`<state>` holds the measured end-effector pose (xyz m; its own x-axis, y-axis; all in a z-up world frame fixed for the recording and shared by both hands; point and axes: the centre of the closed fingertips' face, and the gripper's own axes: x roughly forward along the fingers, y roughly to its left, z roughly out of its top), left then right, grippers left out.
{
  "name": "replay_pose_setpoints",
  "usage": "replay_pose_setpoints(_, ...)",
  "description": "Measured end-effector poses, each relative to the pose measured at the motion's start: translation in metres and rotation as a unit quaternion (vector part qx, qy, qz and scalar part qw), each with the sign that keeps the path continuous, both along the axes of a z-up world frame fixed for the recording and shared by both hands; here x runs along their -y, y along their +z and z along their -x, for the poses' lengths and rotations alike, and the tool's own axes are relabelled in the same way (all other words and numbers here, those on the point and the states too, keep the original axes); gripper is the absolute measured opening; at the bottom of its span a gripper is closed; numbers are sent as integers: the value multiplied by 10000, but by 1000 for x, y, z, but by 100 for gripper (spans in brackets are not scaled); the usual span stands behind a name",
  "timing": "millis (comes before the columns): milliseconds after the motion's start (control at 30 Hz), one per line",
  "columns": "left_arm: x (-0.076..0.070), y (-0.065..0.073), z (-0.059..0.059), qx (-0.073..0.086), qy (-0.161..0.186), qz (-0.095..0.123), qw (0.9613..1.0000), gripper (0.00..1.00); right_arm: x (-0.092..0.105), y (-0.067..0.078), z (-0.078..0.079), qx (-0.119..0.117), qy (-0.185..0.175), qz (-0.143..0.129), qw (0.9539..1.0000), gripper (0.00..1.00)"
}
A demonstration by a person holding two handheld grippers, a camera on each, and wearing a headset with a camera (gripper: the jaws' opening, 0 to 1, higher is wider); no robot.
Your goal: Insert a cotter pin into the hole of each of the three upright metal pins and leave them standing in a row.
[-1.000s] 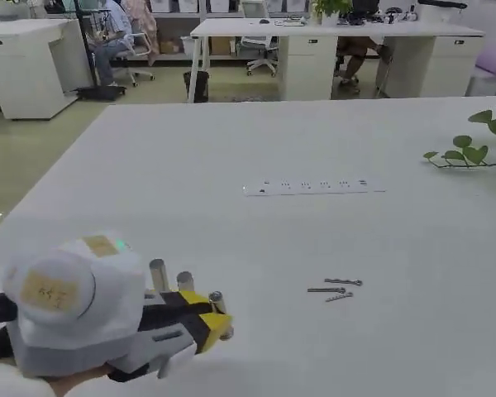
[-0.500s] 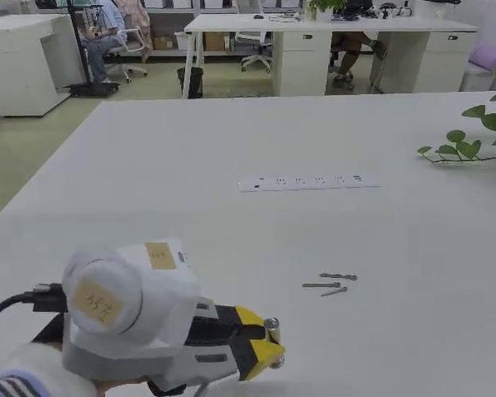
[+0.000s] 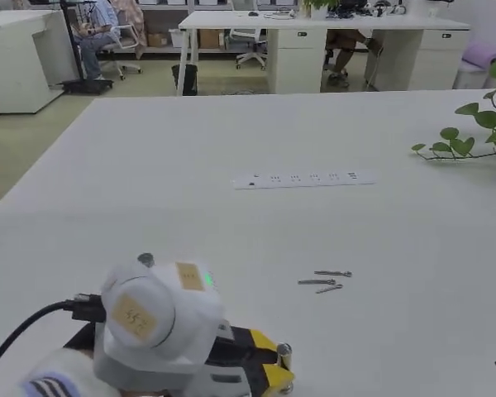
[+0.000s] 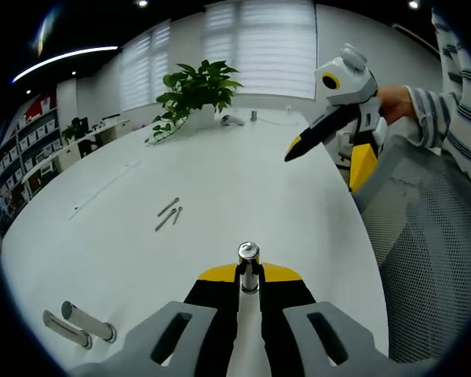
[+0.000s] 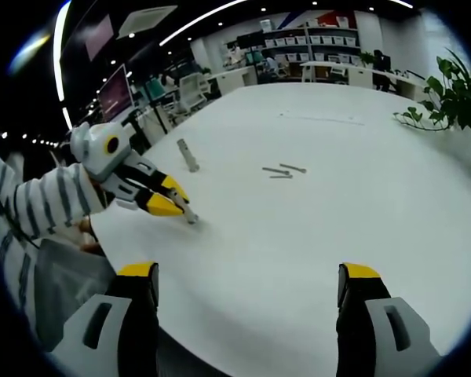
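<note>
- A yellow paper sticker [image 3: 135,314] is showing on the white body of the left tongs [image 4: 249,276]. It is carrying handwritten marks that are too blurred to read. A second, smaller yellow sticker [image 3: 188,275] is sitting beside a green light, with no legible writing.
- The left tongs are clamping their yellow-tipped jaws on a short silver metal pin [image 4: 248,252], which is standing upright between the tips near the front edge of the white surface [image 3: 231,223].
- Three thin grey cotter pins [image 3: 324,281] are lying loose in a small cluster on the surface, at about 1 o'clock from the held pin in the head view and apart from it.
- Two more silver metal pins [image 4: 78,323] are sitting close together at about 8 o'clock from the left tongs in the left gripper view. Whether they are upright there I cannot tell.
- The right tongs [image 5: 248,271] are hanging with jaws spread wide and gripping nothing. They are facing the left tongs across the surface's near edge, in a hand with a striped sleeve [image 4: 455,118].
- A white power strip [image 3: 302,179] is lying at 12 o'clock beyond the cotter pins, and a green leafy plant [image 3: 471,141] is trailing in at 2 o'clock.
</note>
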<state>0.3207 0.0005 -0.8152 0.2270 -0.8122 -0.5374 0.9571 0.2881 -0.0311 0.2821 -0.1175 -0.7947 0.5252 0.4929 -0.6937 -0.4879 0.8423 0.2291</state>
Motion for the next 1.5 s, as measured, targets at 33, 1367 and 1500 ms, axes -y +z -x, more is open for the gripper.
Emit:
replay_pose_setpoints(33,1,-2,1,11,-29,-6,10000,7,0,0,0,-8,-9,1,10000,96)
replay_pose_setpoints(1367,-13,-10,19,-64,54,18,10000,29,-7,-4,4,-139,155,20,9998,95)
replay_pose_setpoints(1500,-16,-3,23,-271,177,259,9991,43,-8,-4,4,-163,205,38,9996,95)
